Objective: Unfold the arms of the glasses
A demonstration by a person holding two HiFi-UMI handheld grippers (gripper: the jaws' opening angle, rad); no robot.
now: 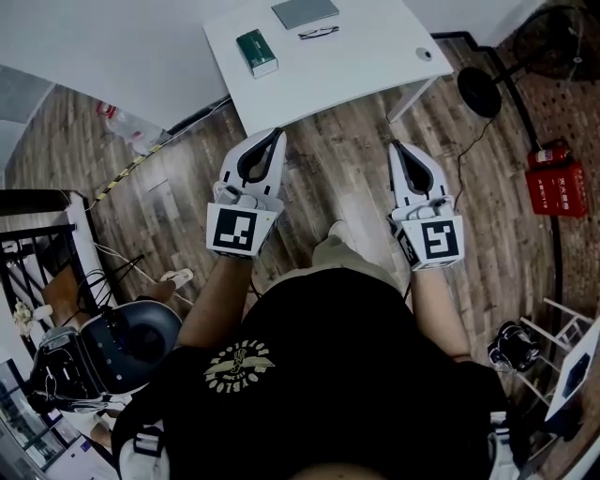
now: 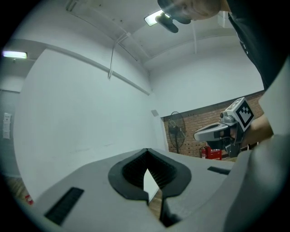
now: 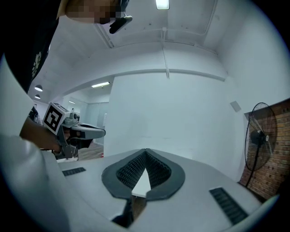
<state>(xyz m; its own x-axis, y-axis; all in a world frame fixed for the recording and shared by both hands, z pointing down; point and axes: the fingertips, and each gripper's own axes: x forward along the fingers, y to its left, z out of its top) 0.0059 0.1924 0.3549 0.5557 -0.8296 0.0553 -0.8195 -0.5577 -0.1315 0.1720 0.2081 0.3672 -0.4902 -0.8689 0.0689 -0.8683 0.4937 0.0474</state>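
Nothing is done yet: I hold my left gripper (image 1: 277,134) and right gripper (image 1: 395,146) clenched and empty, well short of the glasses (image 1: 319,33) on the table (image 1: 375,56).

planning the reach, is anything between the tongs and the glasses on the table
Nothing visible does. The glasses lie on the white table ahead of the left tongs and right tongs, only floor and bare tabletop between. The green box sits left of the glasses, the grey case beyond them.
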